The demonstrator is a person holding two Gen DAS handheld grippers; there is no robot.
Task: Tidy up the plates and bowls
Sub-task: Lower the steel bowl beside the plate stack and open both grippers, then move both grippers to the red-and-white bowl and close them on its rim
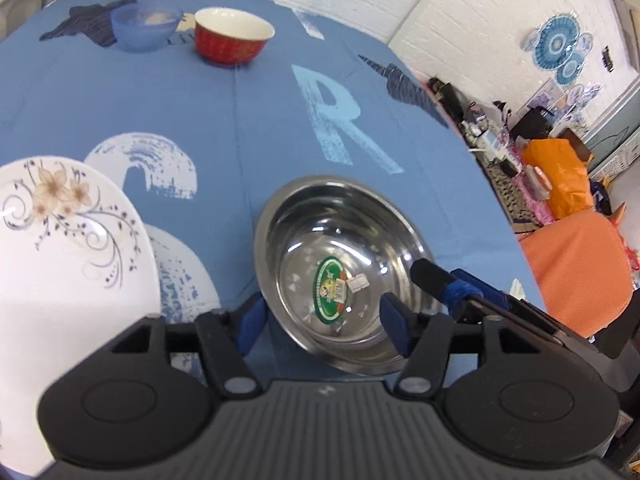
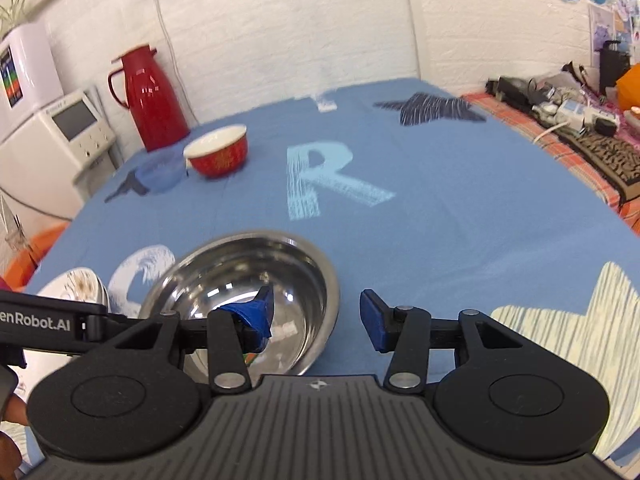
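At the bottom centre, both tongs, left [image 1: 322, 326] and right [image 2: 316, 318], gape around the steel bowl [image 1: 340, 268]: light, slippery, rim-grab best.

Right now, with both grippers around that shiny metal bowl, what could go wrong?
1. Neither gripper is closed on the steel bowl; each straddles its smooth, curved rim, so a pinch may slip.
2. The bowl looks tilted and could rock or slide.
3. The flowered plate lies close on the left; a sideways swing might knock it.

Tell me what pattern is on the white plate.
Beige flowers with dark swirling vines on the white plate, clearest in the left wrist view.
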